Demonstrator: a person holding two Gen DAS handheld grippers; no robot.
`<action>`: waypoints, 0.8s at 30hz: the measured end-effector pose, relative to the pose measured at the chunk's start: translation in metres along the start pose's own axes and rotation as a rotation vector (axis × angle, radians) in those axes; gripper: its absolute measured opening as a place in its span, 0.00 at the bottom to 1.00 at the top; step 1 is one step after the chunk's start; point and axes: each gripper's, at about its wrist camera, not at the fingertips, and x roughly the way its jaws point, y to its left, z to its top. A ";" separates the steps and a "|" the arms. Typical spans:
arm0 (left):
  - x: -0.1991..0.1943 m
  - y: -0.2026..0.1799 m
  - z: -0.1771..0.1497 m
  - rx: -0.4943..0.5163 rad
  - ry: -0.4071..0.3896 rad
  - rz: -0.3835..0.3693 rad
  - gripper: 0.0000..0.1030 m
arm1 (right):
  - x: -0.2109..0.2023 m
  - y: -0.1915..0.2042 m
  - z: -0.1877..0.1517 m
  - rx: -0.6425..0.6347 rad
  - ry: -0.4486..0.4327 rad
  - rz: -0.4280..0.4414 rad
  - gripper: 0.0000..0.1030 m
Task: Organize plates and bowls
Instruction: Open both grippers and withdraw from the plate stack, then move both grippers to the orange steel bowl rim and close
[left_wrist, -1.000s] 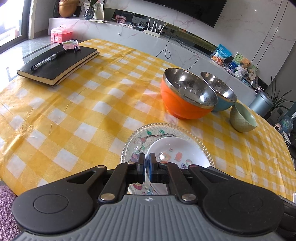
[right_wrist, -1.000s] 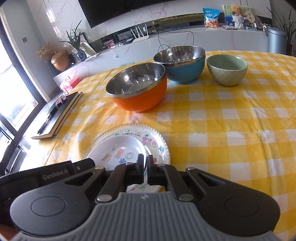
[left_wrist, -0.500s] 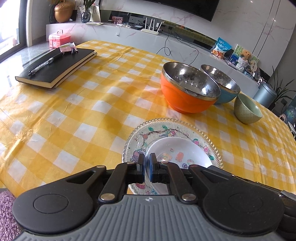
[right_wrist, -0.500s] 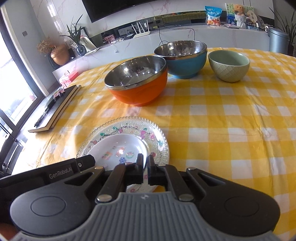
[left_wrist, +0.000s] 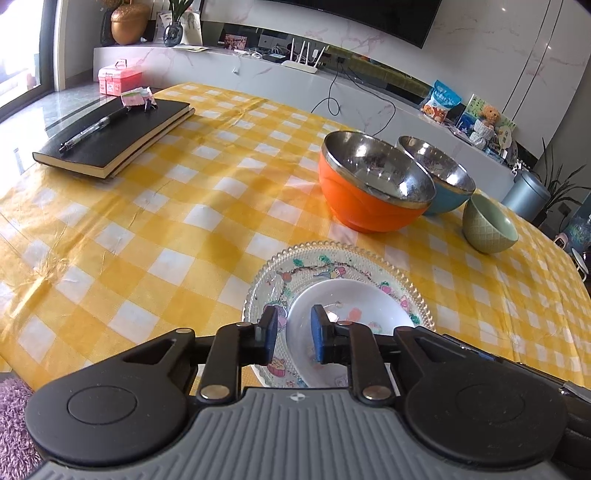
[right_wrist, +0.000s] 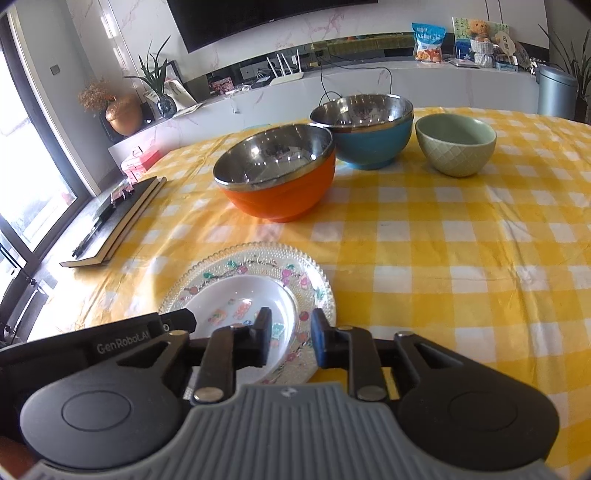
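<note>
Plates: white dish (left_wrist: 343, 314) sits nested on glass plate (left_wrist: 332, 266) | Claws: left claw (left_wrist: 293, 334) and right claw (right_wrist: 288, 341) both apart, holding nothing | Left: orange bowl (right_wrist: 277, 173), blue bowl (right_wrist: 369, 129), green bowl (right_wrist: 456, 144) unstacked at 12 o'clock

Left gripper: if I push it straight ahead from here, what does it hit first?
Most likely the white plate. The left gripper is open, its fingers either side of that plate's near rim, atop the glass plate. Farther along sits the orange bowl, though depth is hard to judge.
</note>
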 end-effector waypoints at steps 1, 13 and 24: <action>-0.002 0.000 0.001 -0.001 -0.005 -0.003 0.23 | -0.002 0.000 0.001 -0.001 -0.006 -0.001 0.24; -0.018 -0.018 0.011 0.035 -0.047 -0.030 0.46 | -0.024 -0.016 0.009 0.028 -0.076 -0.029 0.39; -0.009 -0.024 0.021 0.040 -0.033 -0.008 0.58 | -0.024 -0.036 0.020 0.062 -0.098 -0.079 0.50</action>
